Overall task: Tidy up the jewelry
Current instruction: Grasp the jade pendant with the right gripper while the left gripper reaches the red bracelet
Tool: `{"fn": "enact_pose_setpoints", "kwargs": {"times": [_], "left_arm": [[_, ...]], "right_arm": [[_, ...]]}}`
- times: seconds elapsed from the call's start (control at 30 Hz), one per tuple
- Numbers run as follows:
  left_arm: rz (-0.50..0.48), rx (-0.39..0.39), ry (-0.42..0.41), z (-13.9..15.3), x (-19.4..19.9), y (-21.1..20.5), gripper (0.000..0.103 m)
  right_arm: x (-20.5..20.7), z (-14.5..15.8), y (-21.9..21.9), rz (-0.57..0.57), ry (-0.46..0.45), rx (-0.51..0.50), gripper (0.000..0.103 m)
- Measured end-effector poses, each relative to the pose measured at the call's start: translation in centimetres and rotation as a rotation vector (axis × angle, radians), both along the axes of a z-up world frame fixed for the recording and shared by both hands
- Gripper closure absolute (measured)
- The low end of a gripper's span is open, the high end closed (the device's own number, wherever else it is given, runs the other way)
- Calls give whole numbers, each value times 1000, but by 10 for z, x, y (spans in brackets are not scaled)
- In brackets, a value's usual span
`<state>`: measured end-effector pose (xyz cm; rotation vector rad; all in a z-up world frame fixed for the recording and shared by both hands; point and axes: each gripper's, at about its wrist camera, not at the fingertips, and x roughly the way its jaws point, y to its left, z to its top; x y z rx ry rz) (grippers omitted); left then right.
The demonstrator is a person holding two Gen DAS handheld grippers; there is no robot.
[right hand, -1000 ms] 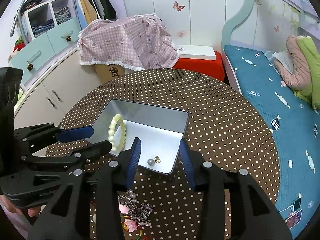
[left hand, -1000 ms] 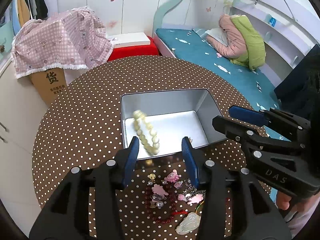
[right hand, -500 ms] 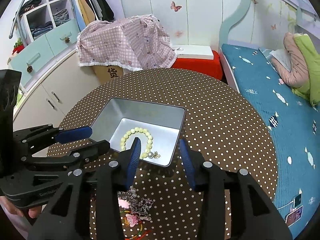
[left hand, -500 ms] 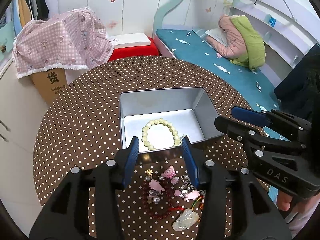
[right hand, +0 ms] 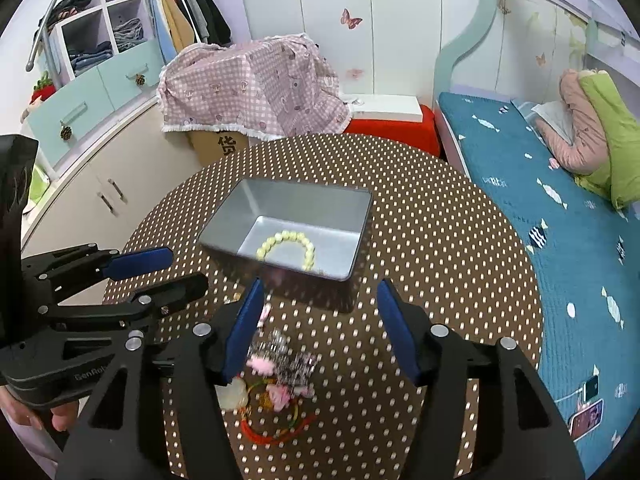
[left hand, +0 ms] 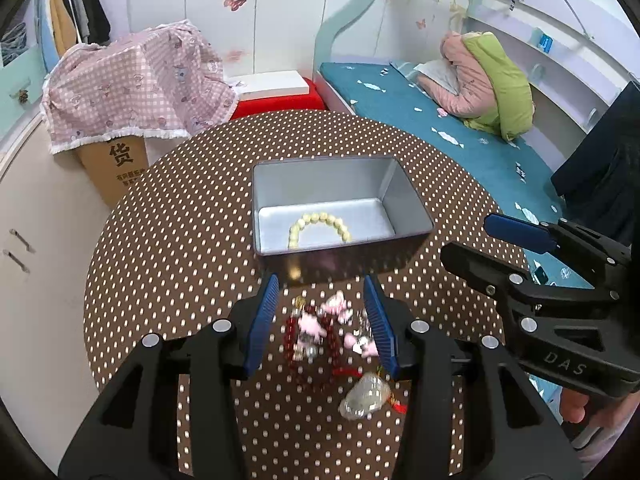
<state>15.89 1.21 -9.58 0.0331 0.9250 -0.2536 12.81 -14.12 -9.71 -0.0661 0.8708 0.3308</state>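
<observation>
With the pale bead bracelet (right hand: pixel 286 245) already in the metal tin (right hand: pixel 362 240) at mid-table, the empty, part-open left gripper (left hand: pixel 323 316) and opening right gripper (right hand: pixel 320 326) hover over the blurred, seemingly tangled jewelry pile (right hand: pixel 276 376) near the table's front edge, so one pinch could drag several pieces.

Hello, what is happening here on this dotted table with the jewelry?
A person holds a claw in each hand and is sorting jewelry into a metal tin on the table. A pale bead bracelet already lies inside the tin. The rest, a heap of jewelry with pink charms and red beads, is outside, in front of it. The left claw is open above the heap, holding nothing. The right claw is opening, also with nothing gripped.
</observation>
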Motion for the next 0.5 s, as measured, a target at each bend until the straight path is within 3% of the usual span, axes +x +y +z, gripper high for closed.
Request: {"fn": "enact_pose_setpoints", "kwargs": {"times": [0.5], "left_arm": [[67,7,76,-33,-49,30,53]], "right_arm": [[-39,-52,22,77,170,-28,45]]}}
